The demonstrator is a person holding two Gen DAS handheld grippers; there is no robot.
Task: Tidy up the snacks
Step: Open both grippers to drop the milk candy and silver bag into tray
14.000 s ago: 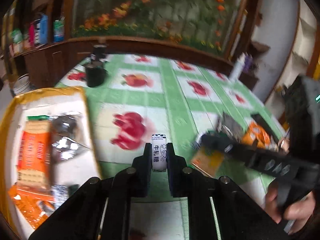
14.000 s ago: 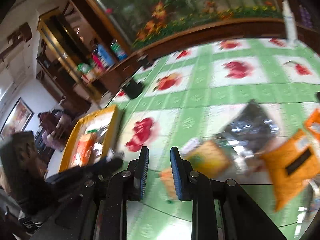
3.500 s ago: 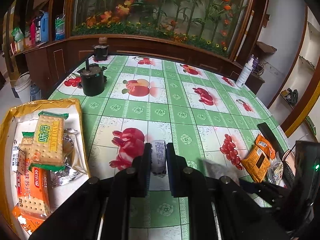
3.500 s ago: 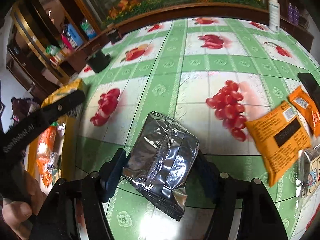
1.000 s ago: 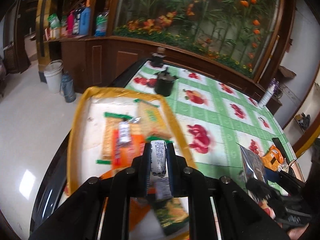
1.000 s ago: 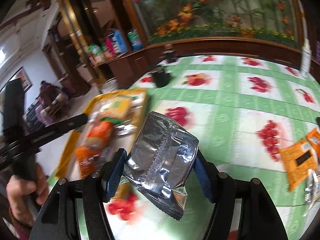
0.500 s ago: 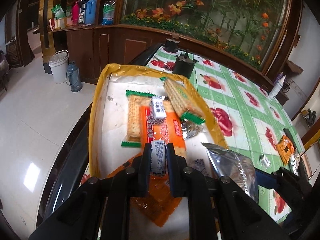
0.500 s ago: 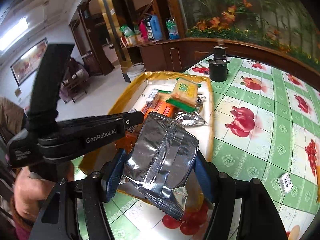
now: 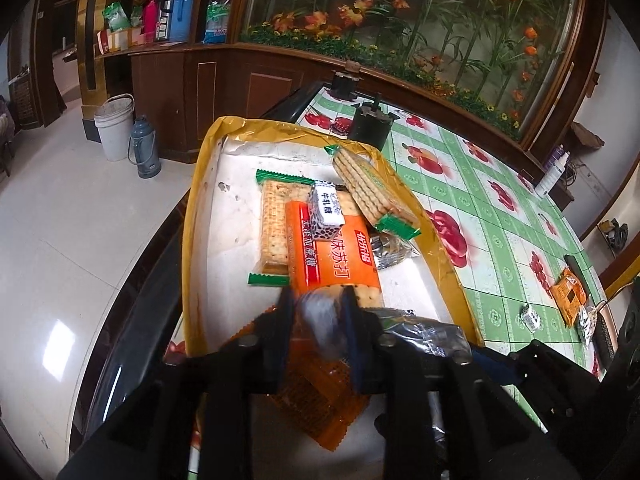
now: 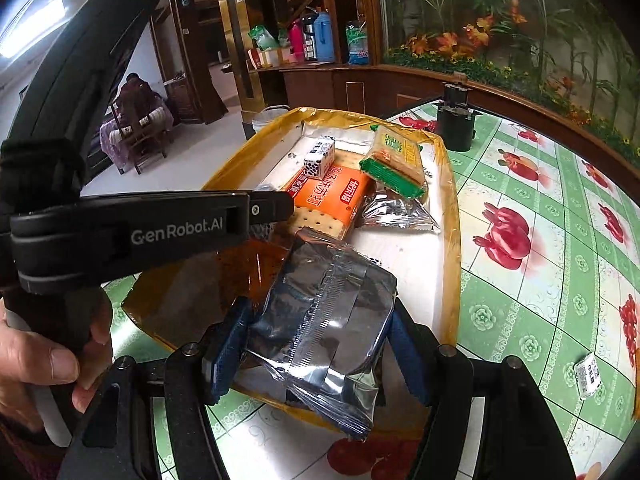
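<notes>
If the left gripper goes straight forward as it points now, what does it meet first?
Probably the orange cracker pack in the tray, just ahead of the left gripper, which holds a blurred small candy. Depth is uncertain.

A black pot point(image 9: 369, 127) stands on the counter's green tablecloth point(image 9: 486, 216) printed with red fruit, below a glass wall of orange flowers point(image 9: 420, 20). On the pale floor sit a white bucket point(image 9: 115, 126) and a grey thermos point(image 9: 145, 147); a blue jug point(image 9: 183, 12) stands on the wooden shelf.
</notes>
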